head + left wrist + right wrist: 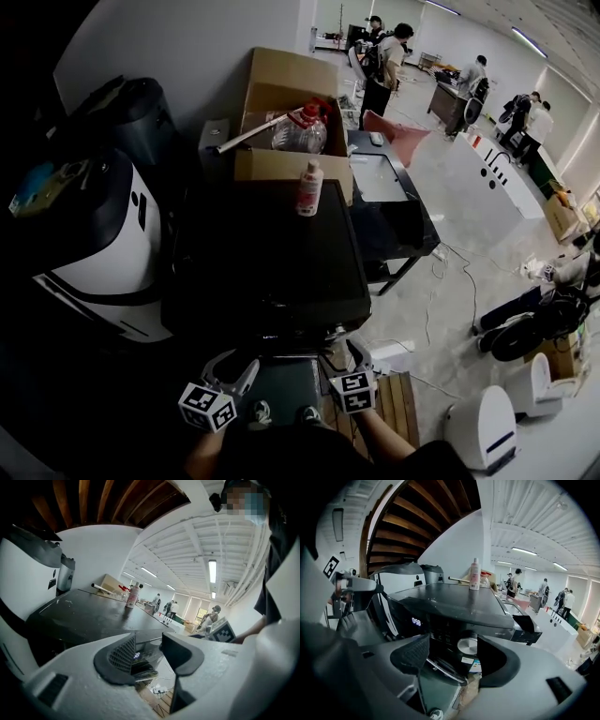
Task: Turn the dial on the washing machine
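The black washing machine (pixel 267 253) stands in front of me, its flat top towards the head view. In the right gripper view its silver round dial (pixel 467 646) shows on the front panel, right of a lit display (pixel 416 621). My right gripper (pixel 453 649) is open just short of the panel, and the dial lies beyond the gap, apart from both pads. My left gripper (pixel 147 654) is also open and holds nothing, pointing at the panel's left part. In the head view both grippers hang below the machine's front edge, the left gripper (pixel 232 366) beside the right gripper (pixel 343 354). The dial is hidden there.
A pink-and-white bottle (pixel 309 188) stands on the machine's top at the back, before an open cardboard box (pixel 291 122) of clutter. A white appliance (pixel 98 244) stands at the left. A dark table (pixel 398 220) and cables lie right. Several people stand far off.
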A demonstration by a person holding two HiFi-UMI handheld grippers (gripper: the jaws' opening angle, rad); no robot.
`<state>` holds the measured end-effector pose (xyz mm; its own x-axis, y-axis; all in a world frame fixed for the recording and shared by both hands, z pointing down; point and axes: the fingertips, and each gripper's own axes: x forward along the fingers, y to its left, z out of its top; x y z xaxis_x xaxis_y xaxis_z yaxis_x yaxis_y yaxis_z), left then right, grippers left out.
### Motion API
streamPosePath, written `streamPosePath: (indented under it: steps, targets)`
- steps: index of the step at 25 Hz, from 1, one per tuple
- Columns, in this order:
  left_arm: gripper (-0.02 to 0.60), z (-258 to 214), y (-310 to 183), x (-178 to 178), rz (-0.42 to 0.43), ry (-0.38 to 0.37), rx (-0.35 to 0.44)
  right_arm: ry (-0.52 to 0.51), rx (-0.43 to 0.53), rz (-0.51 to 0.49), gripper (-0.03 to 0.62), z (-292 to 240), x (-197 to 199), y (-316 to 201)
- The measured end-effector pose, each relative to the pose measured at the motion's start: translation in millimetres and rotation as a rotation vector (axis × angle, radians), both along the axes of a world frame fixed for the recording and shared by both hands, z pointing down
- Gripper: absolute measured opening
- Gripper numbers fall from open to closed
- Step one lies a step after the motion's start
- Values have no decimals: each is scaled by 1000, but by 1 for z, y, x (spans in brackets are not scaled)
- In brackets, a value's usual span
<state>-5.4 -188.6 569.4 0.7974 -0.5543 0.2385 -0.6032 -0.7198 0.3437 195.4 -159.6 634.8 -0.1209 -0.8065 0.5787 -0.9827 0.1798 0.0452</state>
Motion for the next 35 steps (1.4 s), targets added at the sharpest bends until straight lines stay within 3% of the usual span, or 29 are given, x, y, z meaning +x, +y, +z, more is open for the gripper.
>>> streamPosePath:
  steps: [9,20,35]
  targets:
    - [169,10,18,-18,-122,-23,-27,118,-42,-83,373,28,10,-18]
    - [169,22,31,-34,-205,-56,-40,188,-70,-160,382,53,11,-38]
    - [169,22,35,-41,-229,-60,-56,38,-115,-35,390,68,20,-41]
